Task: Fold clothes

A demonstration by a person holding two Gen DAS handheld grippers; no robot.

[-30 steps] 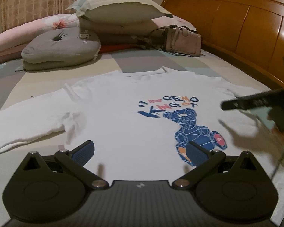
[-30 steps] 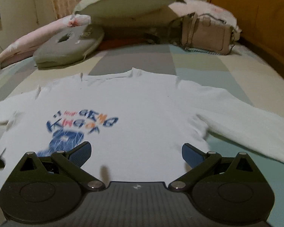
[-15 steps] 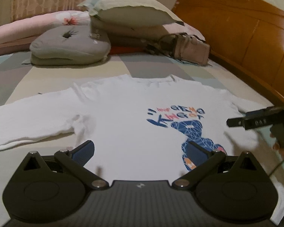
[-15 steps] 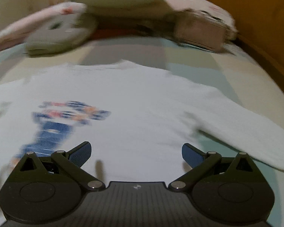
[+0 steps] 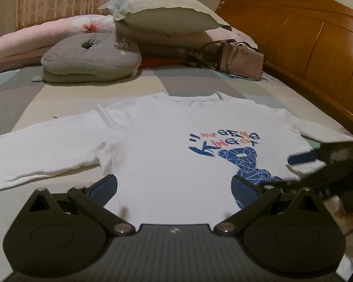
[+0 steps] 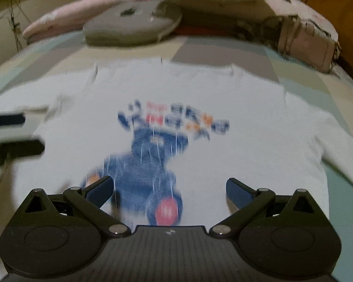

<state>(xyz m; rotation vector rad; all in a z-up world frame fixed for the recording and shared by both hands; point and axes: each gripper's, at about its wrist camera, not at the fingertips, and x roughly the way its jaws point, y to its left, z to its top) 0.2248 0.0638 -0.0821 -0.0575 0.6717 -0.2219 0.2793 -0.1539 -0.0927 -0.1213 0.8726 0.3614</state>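
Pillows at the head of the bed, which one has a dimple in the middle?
The flat grey cushion, lying left of the stacked pale pillow.

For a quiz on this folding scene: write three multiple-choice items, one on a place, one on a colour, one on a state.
1. Where is the handbag?
A. beside the wooden headboard
B. on the shirt
C. on the floor

2. The bear print on the white shirt is mainly:
A. green
B. blue
C. yellow

3. The left tool is:
A. shut on a sleeve
B. shut on the collar
C. open, holding nothing

Answers: 1 A, it lies on the bed next to the headboard. 2 B, the figure is blue. 3 C, its fingers stand apart over flat fabric.
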